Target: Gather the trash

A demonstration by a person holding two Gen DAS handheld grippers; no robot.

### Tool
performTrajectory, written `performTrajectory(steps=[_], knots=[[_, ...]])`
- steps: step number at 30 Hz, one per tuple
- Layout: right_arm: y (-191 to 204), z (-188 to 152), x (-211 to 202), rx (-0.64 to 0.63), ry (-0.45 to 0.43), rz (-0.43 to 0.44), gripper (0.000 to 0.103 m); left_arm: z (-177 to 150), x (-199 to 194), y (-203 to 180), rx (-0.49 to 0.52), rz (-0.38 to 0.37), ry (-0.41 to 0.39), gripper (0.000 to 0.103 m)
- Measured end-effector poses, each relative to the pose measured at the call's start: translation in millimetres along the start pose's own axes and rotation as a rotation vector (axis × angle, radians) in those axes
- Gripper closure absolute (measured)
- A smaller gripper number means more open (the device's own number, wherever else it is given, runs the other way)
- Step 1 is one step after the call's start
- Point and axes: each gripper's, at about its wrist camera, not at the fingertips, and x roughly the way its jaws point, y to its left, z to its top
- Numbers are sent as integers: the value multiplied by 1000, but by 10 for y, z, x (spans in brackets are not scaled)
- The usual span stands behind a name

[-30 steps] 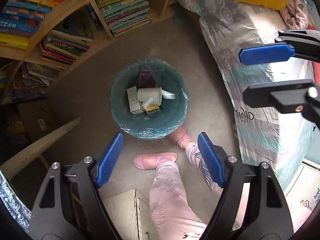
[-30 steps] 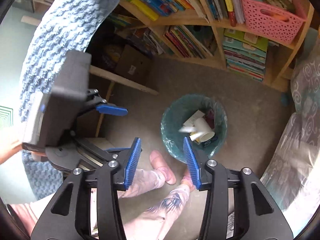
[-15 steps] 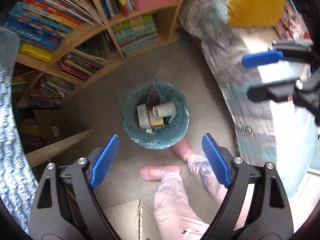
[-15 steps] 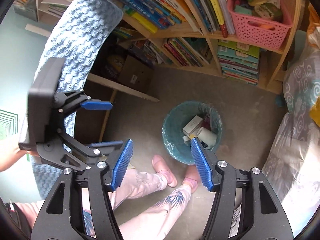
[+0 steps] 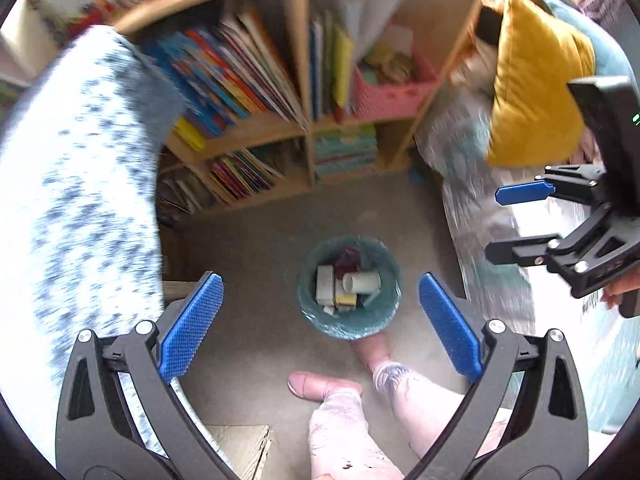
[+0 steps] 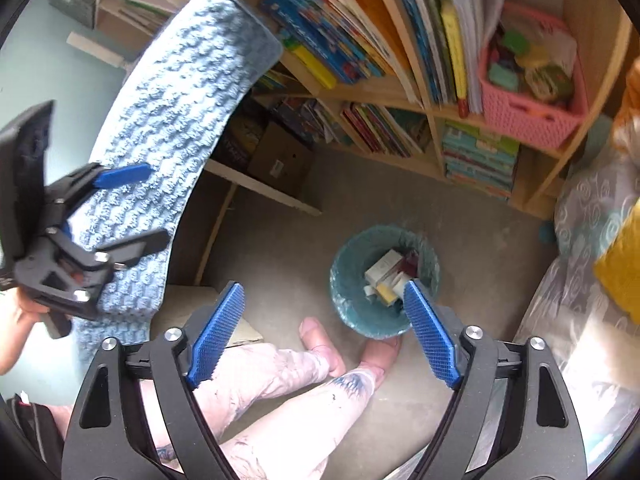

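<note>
Both the left claw and right claw gape empty above the teal wastebasket on the floor; scan the floor for leftover scraps before descending

The bin wears a crinkly, glossy teal plastic liner around paper and card scraps. The bookshelf is pale matt wood, the basket pink perforated plastic, the blanket nubbly blue cloth, the floor dull grey.
</note>
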Motion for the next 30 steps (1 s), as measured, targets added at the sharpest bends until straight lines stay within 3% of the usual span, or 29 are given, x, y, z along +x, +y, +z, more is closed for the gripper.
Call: performTrajectory(steps=[6, 10, 19, 26, 30], knots=[[315, 196, -63, -59, -16, -21, 13, -82, -430, 223, -62, 54, -66, 7], [497, 295, -104, -56, -36, 60, 13, -170, -666, 367, -98, 66, -113, 7], [1247, 546, -243, -228, -102, 37, 13, -422, -1194, 686, -225, 155, -195, 7], [2015, 782, -352, -411, -161, 106, 13, -755, -1705, 1081, -426, 295, -289, 7], [2506, 885, -343, -523, -161, 168, 13, -1034, -1969, 1338, -536, 415, -322, 7]])
